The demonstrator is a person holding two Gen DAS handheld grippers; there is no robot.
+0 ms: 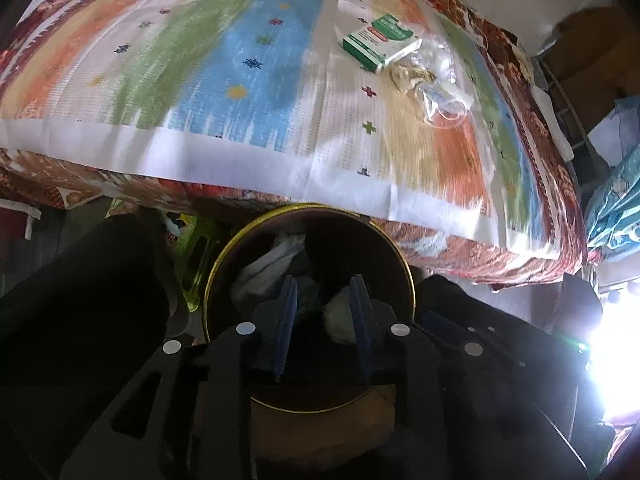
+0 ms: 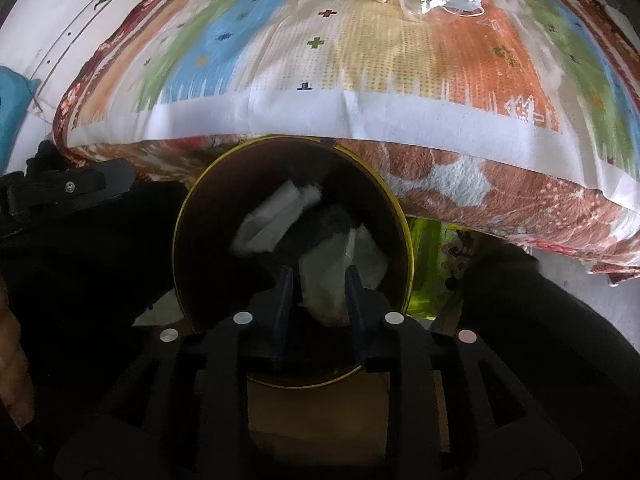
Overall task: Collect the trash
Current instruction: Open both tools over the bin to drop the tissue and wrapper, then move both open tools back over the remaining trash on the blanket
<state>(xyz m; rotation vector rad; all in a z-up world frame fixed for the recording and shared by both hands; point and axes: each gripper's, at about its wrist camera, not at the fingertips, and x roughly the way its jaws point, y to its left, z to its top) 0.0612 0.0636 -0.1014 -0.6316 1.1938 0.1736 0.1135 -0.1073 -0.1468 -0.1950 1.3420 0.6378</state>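
a bed fills the upper half of both views, covered by a striped mat (image 1: 248, 60) in orange, green, blue and white, laid over a brown floral blanket (image 2: 460, 184) that hangs over the edge. in the upper right of the left wrist view a green and white carton (image 1: 380, 42) lies on the mat, touching a heap of clear plastic wrapping (image 1: 436, 80); both show again along the top edge of the right wrist view. clutter and a bright glare sit at the far right of the left view.

below the bed edge, at mid-frame, stands a round bin (image 1: 408, 276) with a yellow rim, dark inside. white crumpled paper (image 2: 276, 220) and more pale scraps lie in it.

the left gripper (image 1: 324, 304) hangs over the bin mouth, its blue fingers apart with nothing between them. the right gripper (image 2: 318, 300) hangs over the same bin, fingers apart too; a white scrap shows between them, but i cannot tell whether it touches them.
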